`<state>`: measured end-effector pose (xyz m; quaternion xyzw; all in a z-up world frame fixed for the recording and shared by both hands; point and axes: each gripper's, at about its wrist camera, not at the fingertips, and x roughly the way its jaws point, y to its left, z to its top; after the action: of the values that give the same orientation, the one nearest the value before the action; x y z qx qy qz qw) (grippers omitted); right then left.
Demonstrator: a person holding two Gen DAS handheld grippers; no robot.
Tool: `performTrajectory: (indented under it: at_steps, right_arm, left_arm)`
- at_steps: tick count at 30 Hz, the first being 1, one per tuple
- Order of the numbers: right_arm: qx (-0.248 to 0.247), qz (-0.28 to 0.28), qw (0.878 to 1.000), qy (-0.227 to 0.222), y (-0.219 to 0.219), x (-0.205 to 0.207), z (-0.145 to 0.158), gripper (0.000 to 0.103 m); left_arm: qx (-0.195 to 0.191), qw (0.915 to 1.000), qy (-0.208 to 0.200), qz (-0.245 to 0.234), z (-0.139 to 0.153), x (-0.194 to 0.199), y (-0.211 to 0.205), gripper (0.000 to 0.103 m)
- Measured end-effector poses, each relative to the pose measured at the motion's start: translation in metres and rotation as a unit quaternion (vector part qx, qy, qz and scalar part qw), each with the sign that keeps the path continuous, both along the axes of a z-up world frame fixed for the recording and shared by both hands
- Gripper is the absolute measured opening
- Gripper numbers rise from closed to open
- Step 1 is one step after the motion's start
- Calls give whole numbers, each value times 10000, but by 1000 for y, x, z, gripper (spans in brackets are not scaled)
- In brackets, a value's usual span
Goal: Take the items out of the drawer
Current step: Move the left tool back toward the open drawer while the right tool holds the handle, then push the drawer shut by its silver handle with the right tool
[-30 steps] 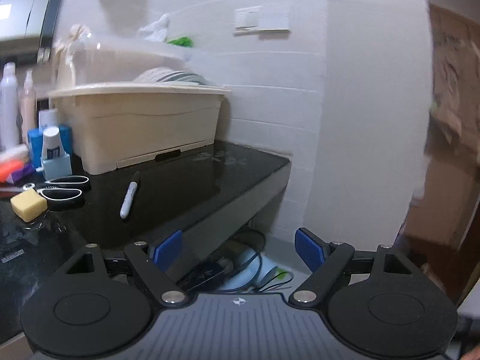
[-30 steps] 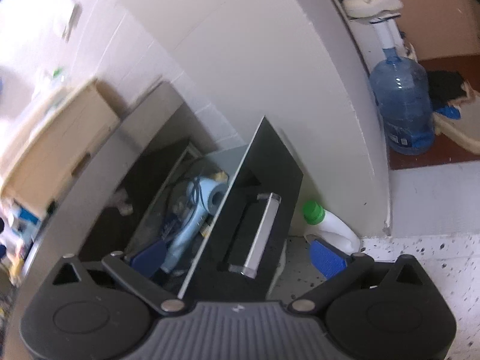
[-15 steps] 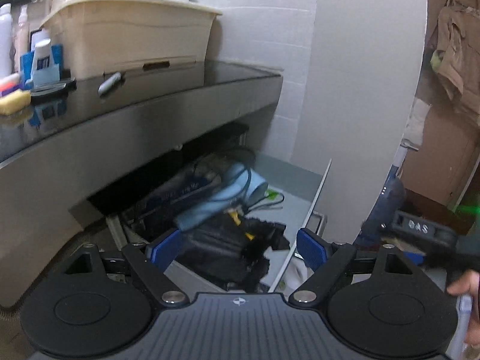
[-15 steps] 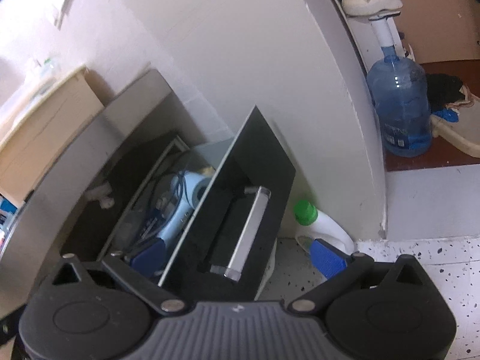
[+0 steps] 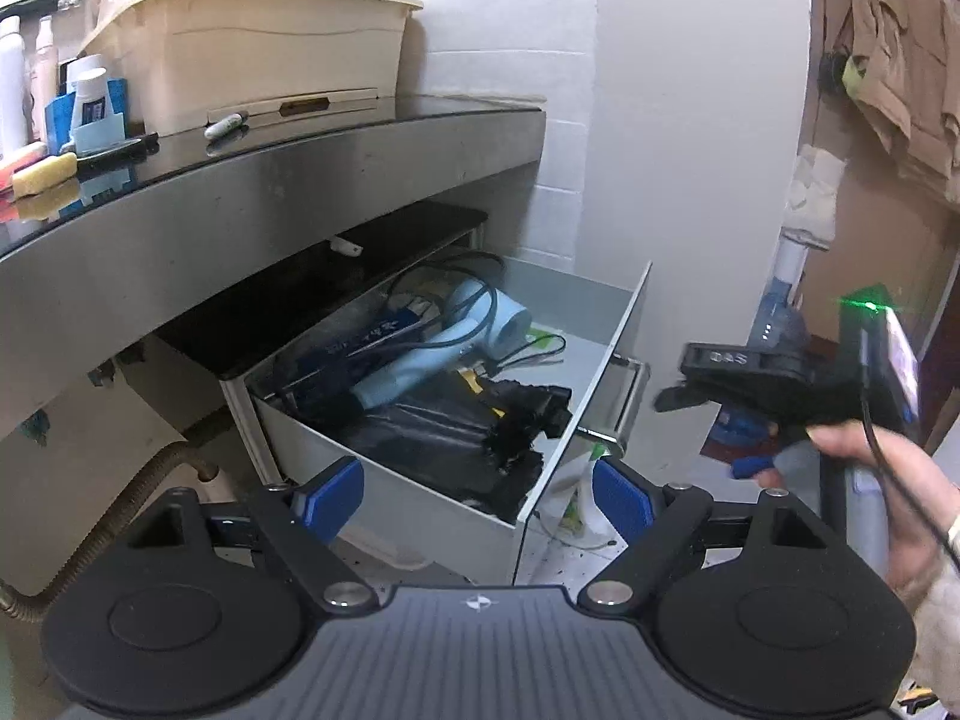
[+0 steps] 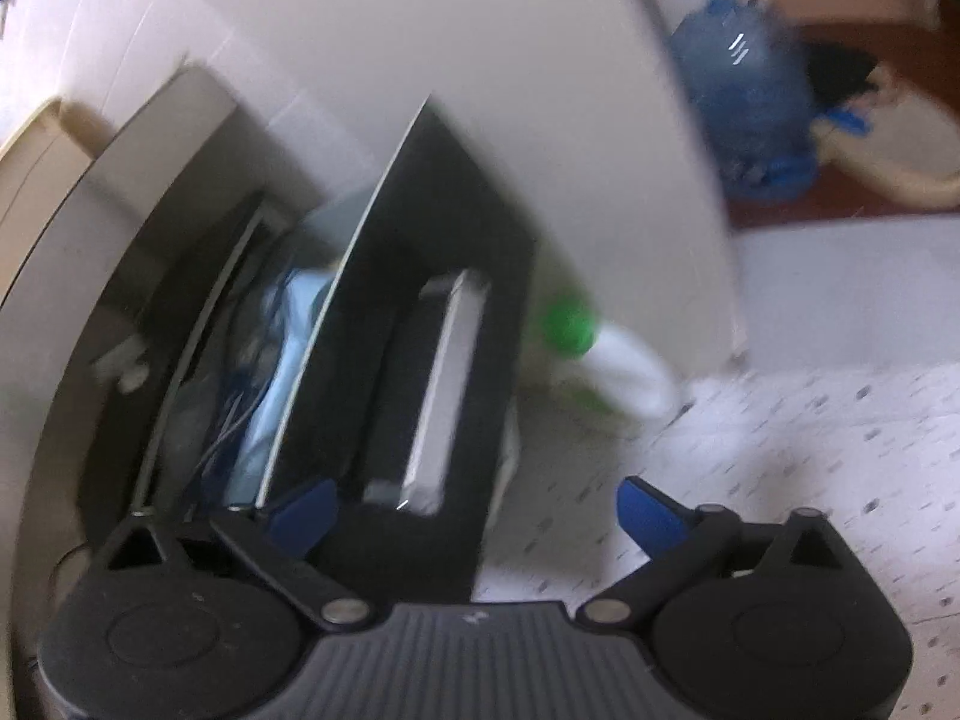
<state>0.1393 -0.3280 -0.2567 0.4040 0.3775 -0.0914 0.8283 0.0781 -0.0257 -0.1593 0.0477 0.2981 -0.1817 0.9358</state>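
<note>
The drawer (image 5: 420, 498) under the counter stands pulled open. Inside lie a light blue hair dryer (image 5: 444, 354) with a black cord, a dark blue item (image 5: 360, 342) and a black bundle (image 5: 456, 432). My left gripper (image 5: 477, 495) is open and empty, in front of and above the drawer's near side wall. My right gripper (image 6: 474, 510) is open and empty, close to the drawer's black front panel (image 6: 432, 312) and its silver handle (image 6: 447, 390). That view is blurred. The right gripper also shows in the left wrist view (image 5: 750, 456), held to the right of the drawer.
A dark counter (image 5: 270, 138) above the drawer carries a beige bin (image 5: 252, 54), a marker (image 5: 225, 123), bottles and a yellow sponge (image 5: 45, 174). A white bottle with a green cap (image 6: 570, 324) stands on the speckled floor by the drawer. A blue water jug (image 6: 750, 102) stands further back.
My left gripper has dropped from counter height and pulled back, so the open drawer now shows fully. My right gripper has moved closer to the drawer front.
</note>
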Motion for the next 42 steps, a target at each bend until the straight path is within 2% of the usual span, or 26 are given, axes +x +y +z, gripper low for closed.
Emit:
performTrajectory:
  at_steps: [1, 3, 6, 9, 10, 11, 13, 21, 26, 30, 33, 36, 42]
  right_arm:
    - [198, -21, 9998, 39, -2, 3, -5, 83]
    - [550, -150, 9984, 65, -6, 9, -13, 82]
    - [762, -240, 9968, -16, -6, 18, -18, 78]
    - [693, -314, 9971, 50, -4, 27, -20, 72]
    - [605, -368, 9974, 149, -3, 30, -21, 67]
    - [529, -399, 9975, 251, -1, 33, -22, 57]
    - [393, -406, 9976, 408, 3, 38, -24, 47]
    - [448, -354, 9971, 495, 5, 55, -31, 37]
    - [506, -226, 9971, 529, 8, 64, -32, 20]
    - [782, -274, 9950, 563, 4, 68, -39, 18]
    - [654, -228, 9958, 593, 6, 70, -37, 18]
    - [588, -214, 9962, 600, 8, 71, -37, 18]
    - [407, -209, 9964, 717, 11, 76, -33, 18]
  left_arm:
    - [-27, 10000, 36, -28, -1, 0, 0, 84]
    - [-101, 9999, 101, -60, -2, 2, 0, 84]
    - [-166, 9997, 189, -24, -4, 4, 2, 84]
    - [-207, 9994, 278, 2, -6, 7, 3, 84]
    - [-217, 9993, 311, 9, -6, 8, 4, 84]
    - [-236, 9991, 339, 24, -6, 8, 4, 83]
    - [-299, 9988, 389, 37, -7, 9, 5, 83]
    - [-350, 9986, 404, 24, -5, 9, 8, 81]
    - [-451, 9980, 432, 111, -2, 11, 12, 80]
    - [-506, 9979, 391, 91, 2, 10, 14, 80]
    - [-497, 9980, 390, 56, 2, 11, 13, 80]
    - [-470, 9980, 411, 56, 1, 11, 12, 75]
    - [-471, 9979, 430, 131, 0, 11, 11, 75]
